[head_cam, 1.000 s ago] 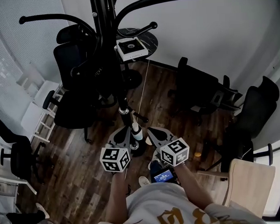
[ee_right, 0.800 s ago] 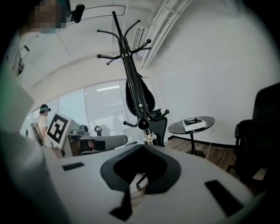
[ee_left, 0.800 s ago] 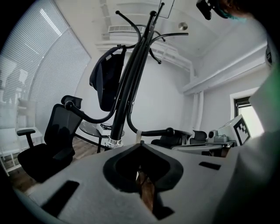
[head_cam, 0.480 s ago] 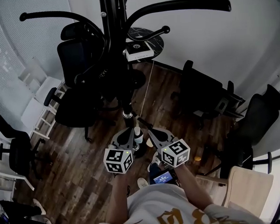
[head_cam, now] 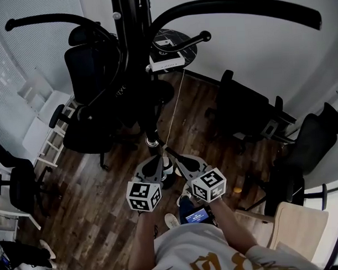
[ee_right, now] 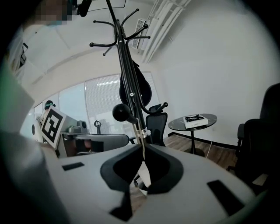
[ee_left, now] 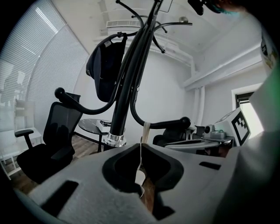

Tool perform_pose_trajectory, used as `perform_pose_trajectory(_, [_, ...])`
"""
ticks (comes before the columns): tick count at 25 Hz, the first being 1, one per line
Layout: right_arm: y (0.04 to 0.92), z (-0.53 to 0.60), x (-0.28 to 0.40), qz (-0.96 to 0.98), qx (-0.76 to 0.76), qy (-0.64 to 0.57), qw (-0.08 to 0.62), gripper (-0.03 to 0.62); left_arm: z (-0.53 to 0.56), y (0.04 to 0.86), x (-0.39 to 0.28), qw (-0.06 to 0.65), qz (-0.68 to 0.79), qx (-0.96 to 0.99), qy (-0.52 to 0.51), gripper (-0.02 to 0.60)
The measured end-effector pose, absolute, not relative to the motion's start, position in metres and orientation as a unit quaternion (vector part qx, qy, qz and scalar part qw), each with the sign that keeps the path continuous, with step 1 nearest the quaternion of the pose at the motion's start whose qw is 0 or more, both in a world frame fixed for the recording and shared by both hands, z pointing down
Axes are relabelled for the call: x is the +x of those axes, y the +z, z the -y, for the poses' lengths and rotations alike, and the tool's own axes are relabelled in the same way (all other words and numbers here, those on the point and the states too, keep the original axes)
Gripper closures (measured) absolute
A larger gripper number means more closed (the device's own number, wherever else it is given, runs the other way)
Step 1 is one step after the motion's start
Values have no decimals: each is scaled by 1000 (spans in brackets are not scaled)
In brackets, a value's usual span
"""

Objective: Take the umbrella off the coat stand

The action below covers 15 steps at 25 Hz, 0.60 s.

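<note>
Umbrella: cannot be told apart on the dark coat stand (head_cam: 130, 61), which is standing just ahead of both jaws.
Left gripper (ee_left: 141, 148): you are holding its jaws pressed together.
Right gripper (ee_right: 142, 148): its jaws are pressing together too.

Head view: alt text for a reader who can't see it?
From above, a person holds the left gripper and right gripper side by side near the lower pole of a black coat stand. Black office chairs and a round table surround it.

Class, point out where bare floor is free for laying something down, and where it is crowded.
Free: brown wooden floor between the black coat stand and the right-hand black office chairs; also the lower-left boards. Crowded: black chairs left of the stand.
</note>
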State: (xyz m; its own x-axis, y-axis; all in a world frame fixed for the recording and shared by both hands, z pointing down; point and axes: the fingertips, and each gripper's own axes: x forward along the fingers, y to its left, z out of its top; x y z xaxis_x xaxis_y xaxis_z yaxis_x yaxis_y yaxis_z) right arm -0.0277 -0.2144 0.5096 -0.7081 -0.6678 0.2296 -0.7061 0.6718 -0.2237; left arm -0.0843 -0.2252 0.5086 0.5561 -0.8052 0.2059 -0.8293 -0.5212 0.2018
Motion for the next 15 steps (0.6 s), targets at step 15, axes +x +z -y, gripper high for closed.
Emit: perform_pose_trajectory(15, [530, 235, -35, 914, 354, 184, 71, 566, 239, 518, -65, 137, 457, 878, 33, 557])
